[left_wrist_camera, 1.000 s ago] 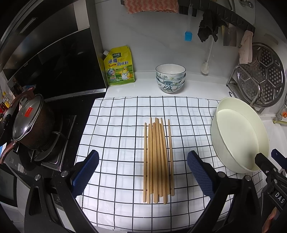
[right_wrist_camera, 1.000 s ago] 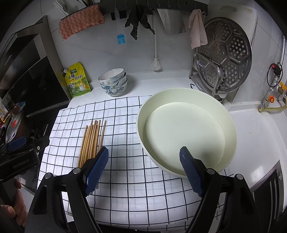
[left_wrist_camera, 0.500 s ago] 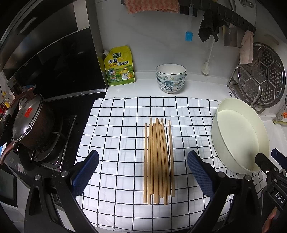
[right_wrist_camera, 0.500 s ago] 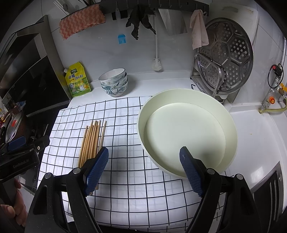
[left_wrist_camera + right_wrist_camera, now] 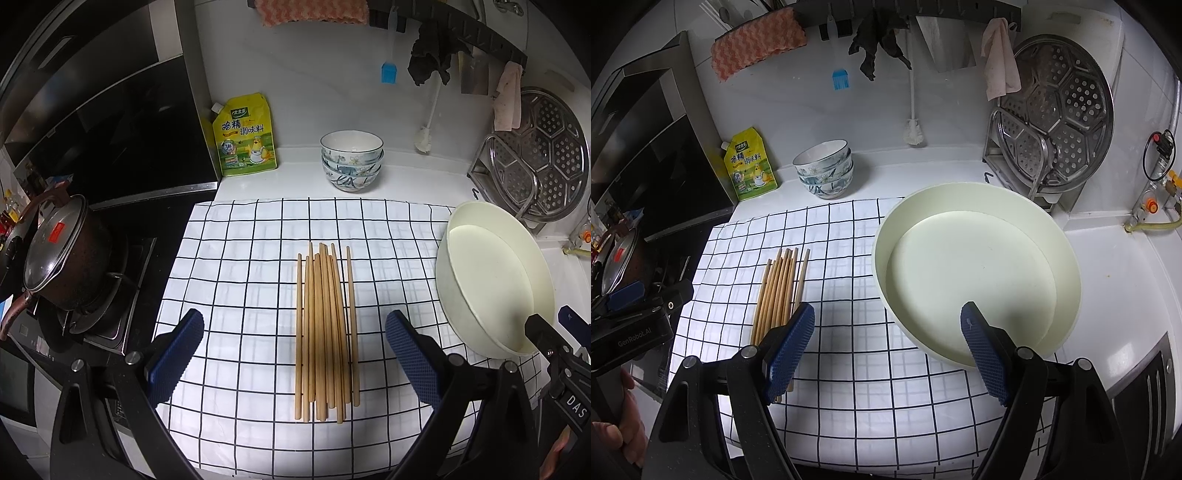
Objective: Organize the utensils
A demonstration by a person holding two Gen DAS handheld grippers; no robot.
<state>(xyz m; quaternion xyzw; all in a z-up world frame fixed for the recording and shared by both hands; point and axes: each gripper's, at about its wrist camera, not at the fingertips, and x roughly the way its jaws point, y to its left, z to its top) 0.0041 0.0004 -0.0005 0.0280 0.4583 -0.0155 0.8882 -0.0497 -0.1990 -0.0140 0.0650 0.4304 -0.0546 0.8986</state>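
Hovering over the checked cloth [image 5: 236, 258], the left tool [image 5: 293, 354] has its blue pads spread wide, nothing between them, and the bundle of wooden chopsticks [image 5: 325, 325] lies flat on the cloth right in that gap, tips pointing away toward the wall. Over on the right, the right tool [image 5: 886, 350] is also wide apart and empty, its left pad covering the near ends of the chopsticks [image 5: 779, 291] in its own view. The cream basin [image 5: 975, 284] sits on the table just right of the bundle, part of its near rim hidden behind the right pad. Stacked bowls [image 5: 351, 164] and a yellow seasoning pouch [image 5: 245, 136] stand at the back by the wall. A lidded pot [image 5: 62, 254] sits on the stove at far left, half lost in shadow. Fingers show at the bottom-left edge of the right view, mostly cut off.
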